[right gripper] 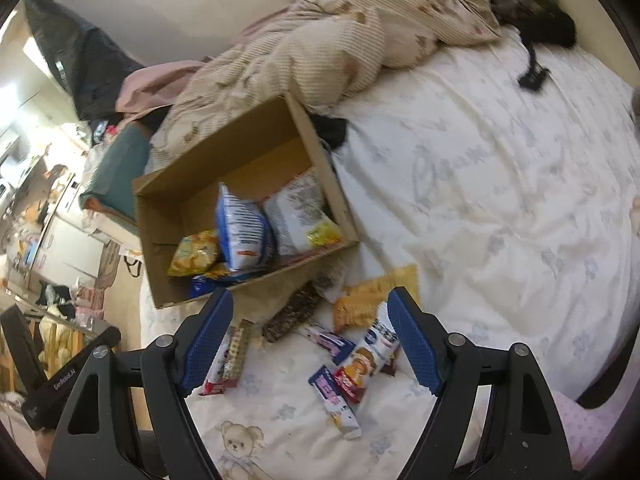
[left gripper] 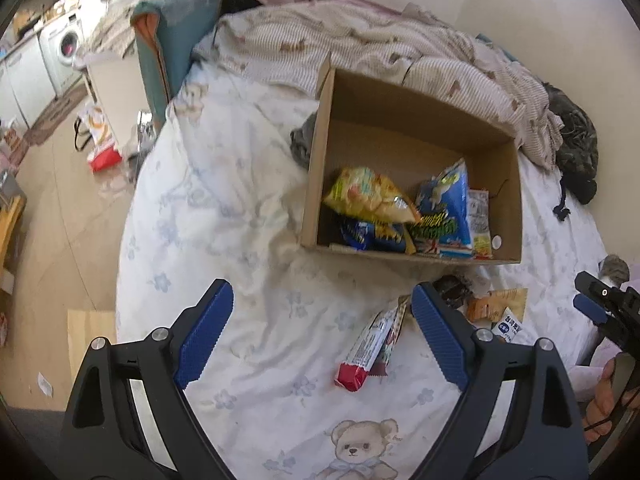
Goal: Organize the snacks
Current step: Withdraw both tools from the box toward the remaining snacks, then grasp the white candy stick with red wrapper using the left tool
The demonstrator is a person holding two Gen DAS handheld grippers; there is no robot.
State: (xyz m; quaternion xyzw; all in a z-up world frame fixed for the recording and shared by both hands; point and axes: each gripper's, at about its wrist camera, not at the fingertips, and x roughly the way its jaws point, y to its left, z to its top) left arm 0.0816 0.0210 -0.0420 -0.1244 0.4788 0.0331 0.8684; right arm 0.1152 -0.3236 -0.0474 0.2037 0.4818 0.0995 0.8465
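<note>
Several snack bags [left gripper: 370,196] are already stowed in the cardboard box [left gripper: 516,200] on the bed [left gripper: 224,208]. Small packets [right gripper: 352,368] are left on the bedsheet. Both hand-held grippers, left [left gripper: 322,332] and right [right gripper: 310,340], are spread apart, empty.

You see both views evenly lit by soft daylight, brightest toward nine and ten o'clock, where the room beyond the bed [left gripper: 224,184] washes out. Fisheye bending curves every edge, and dark vignette fills the corners. The right wrist view smears with motion blur, worst across the cardboard box [right gripper: 168,216]. Shadows lie faint inside that box.
</note>
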